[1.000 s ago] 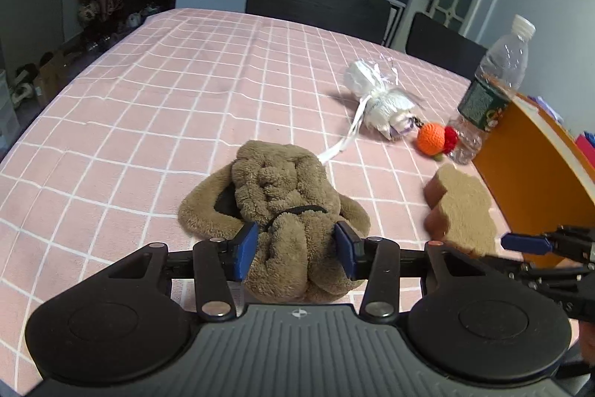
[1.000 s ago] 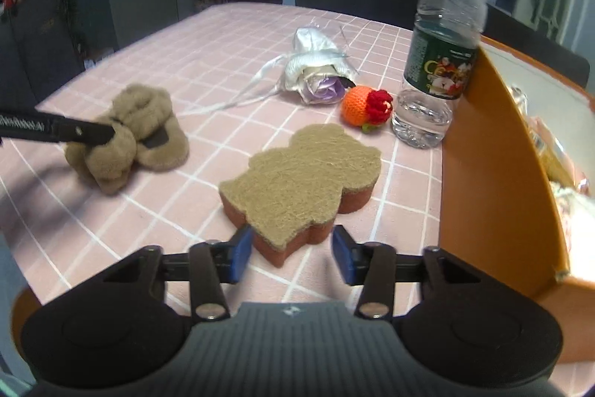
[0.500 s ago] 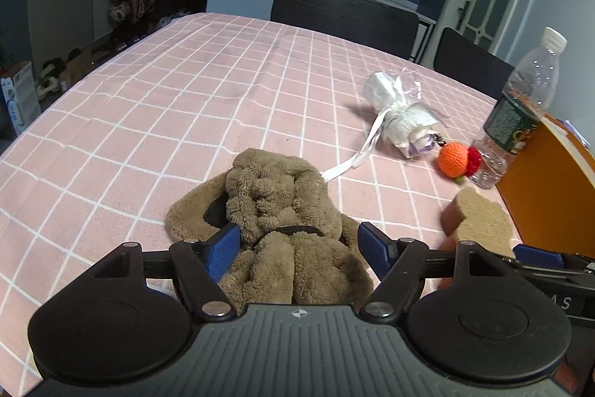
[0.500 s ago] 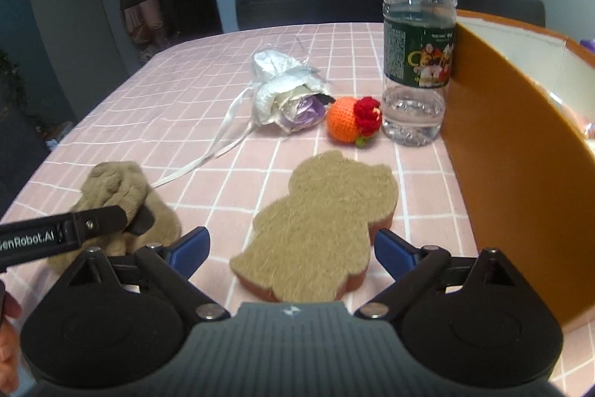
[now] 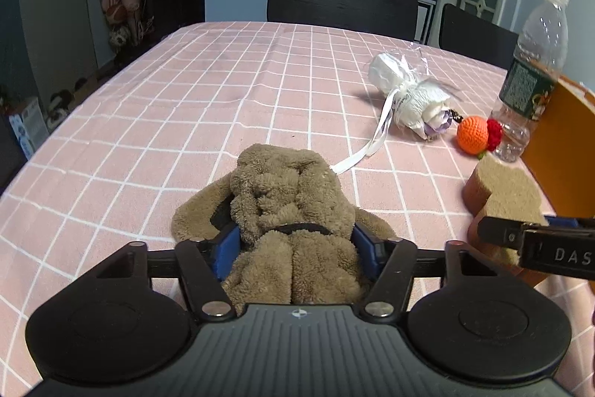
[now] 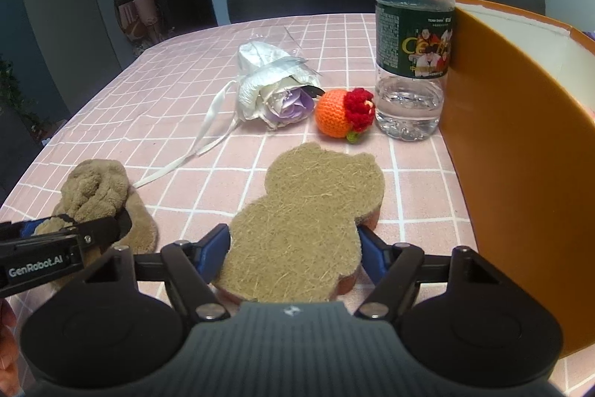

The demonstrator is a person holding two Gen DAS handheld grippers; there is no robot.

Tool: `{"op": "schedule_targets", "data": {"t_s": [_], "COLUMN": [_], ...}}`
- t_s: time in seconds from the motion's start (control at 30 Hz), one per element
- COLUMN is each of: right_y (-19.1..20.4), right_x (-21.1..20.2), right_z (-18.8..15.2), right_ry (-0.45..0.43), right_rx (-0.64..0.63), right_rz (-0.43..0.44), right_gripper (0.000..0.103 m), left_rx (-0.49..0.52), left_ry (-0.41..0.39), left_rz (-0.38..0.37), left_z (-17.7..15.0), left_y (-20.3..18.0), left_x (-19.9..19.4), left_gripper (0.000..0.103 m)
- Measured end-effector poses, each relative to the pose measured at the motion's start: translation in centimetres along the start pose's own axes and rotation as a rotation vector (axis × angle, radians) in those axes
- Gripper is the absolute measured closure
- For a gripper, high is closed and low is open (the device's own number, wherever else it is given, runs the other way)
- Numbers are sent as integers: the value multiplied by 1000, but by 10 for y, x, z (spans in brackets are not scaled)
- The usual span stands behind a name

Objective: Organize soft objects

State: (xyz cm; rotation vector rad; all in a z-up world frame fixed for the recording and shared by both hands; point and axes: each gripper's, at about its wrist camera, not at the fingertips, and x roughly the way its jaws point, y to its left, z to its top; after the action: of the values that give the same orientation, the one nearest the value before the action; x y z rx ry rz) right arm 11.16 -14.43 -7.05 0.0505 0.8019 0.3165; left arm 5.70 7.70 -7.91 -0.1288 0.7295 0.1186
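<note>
A brown plush toy (image 5: pixel 290 207) lies on the pink checked tablecloth; my left gripper (image 5: pixel 295 244) has its blue pads pressed on both sides of the toy's body. The toy also shows in the right wrist view (image 6: pixel 96 192). A bear-shaped brown sponge (image 6: pixel 308 214) lies flat beside the orange box (image 6: pixel 513 121); my right gripper (image 6: pixel 293 248) has its pads against both sides of the sponge. The sponge also shows in the left wrist view (image 5: pixel 505 188).
A wrapped fabric rose with a white ribbon (image 6: pixel 271 88), an orange and red crochet ball (image 6: pixel 342 112) and a water bottle (image 6: pixel 412 25) stand further back by the box. Dark chairs (image 5: pixel 342 6) stand at the table's far edge.
Both grippers opened wide half a second ago and have now closed in, the left onto the plush toy, the right onto the sponge. Both cameras sit lower and closer.
</note>
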Motion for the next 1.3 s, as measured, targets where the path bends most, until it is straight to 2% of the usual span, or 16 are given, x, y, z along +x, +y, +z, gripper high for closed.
{"op": "schedule_targets", "data": {"t_s": [0.27, 0.43, 0.57, 0.8, 1.13, 1.3], "right_y": [3, 8, 6, -11, -69, -109], "right_x": [-7, -30, -52, -105, -165, -177], "right_z": [2, 6, 11, 24, 38, 50], "right_ry": [-8, -60, -92, -142, -105, -85], "right_rx": [-39, -80, -99, -145, -221, -244], "right_rz": [39, 82, 133, 147, -4, -103], "right_gripper": [32, 32, 32, 32, 32, 32], "left_rx": [73, 35, 12, 20, 196, 297], "left_ry": [-29, -73, -111, -199, -257, -272], "left_rz": [8, -24, -85, -226, -444, -564], "left_z": [-3, -2, 3, 19, 46, 58], "left_y": [-4, 3, 2, -13, -84, -130], "left_x": [-2, -12, -29, -66, -93, -100], "left_gripper": [45, 46, 46, 46, 46, 46]}}
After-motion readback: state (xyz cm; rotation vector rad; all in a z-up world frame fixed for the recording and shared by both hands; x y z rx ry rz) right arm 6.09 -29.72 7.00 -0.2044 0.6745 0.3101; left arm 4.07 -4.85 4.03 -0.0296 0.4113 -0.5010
